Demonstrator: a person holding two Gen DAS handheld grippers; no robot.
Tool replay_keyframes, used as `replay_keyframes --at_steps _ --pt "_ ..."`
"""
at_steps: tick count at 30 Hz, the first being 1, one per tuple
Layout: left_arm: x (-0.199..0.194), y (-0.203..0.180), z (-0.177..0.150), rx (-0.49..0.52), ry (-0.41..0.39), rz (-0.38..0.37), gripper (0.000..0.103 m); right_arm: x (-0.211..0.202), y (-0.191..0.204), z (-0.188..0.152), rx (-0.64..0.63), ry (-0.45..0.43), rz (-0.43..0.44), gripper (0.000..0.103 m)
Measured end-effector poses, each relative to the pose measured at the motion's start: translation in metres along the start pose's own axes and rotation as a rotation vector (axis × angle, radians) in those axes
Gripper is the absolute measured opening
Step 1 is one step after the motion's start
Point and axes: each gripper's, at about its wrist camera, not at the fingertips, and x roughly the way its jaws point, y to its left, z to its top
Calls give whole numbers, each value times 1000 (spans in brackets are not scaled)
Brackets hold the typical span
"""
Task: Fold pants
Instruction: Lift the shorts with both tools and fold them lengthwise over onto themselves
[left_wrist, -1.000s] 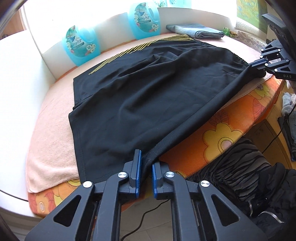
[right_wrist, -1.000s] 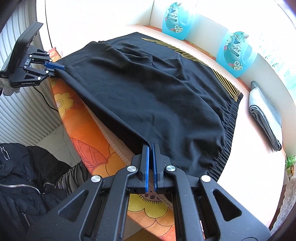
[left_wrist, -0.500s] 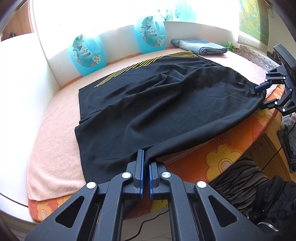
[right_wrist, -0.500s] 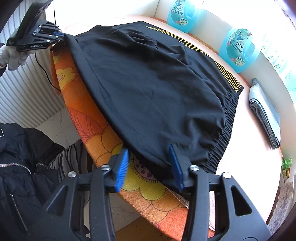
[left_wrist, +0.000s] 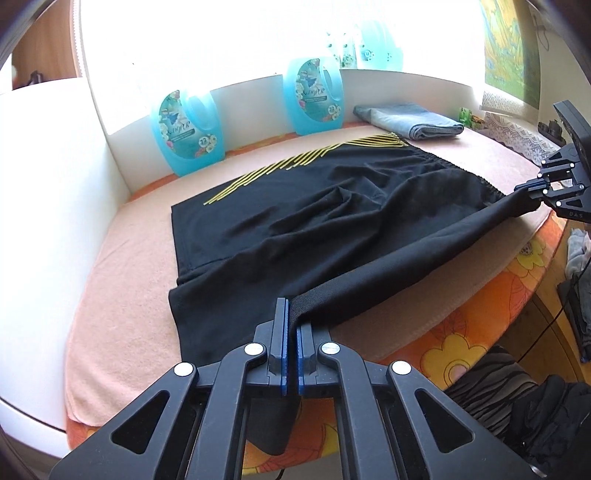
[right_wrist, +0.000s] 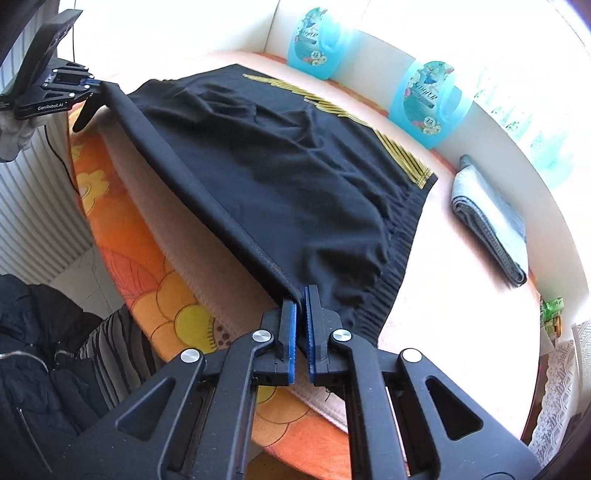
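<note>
Black pants (left_wrist: 314, 221) with yellow stripes lie spread on a peach towel (left_wrist: 122, 295); they also show in the right wrist view (right_wrist: 277, 166). My left gripper (left_wrist: 291, 317) is shut on the near edge at the leg end. My right gripper (right_wrist: 300, 299) is shut on the same edge near the waistband. The edge between them is lifted and stretched taut above the towel. Each gripper shows in the other's view, the right one (left_wrist: 532, 192) and the left one (right_wrist: 92, 85).
Two blue detergent bottles (left_wrist: 184, 136) (left_wrist: 314, 99) stand along the white back wall. Folded grey-blue jeans (left_wrist: 410, 120) lie at the far right. An orange flowered cover (right_wrist: 147, 273) hangs over the table's front edge. Dark clothes (right_wrist: 44, 350) lie on the floor. A radiator (right_wrist: 33, 221) stands beside them.
My right gripper, open half a second ago, has shut on the pants' edge again. Both grippers have lifted the front edge, which now hangs taut above the towel.
</note>
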Motion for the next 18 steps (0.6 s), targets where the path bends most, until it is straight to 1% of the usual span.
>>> replay_keyframes --at_steps 6,10,12,18 --pt "7 18 36 2 -73 24 2 0 -24 41 9 -63 -119 3" --pt "21 32 61 4 -103 48 2 7 -49 72 22 -99 -165 3" --pt "32 41 71 -4 -104 52 2 15 -61 89 23 -112 -180 3" --pt "68 72 97 -82 -81 52 2 51 -89 131 20 -117 -204 3"
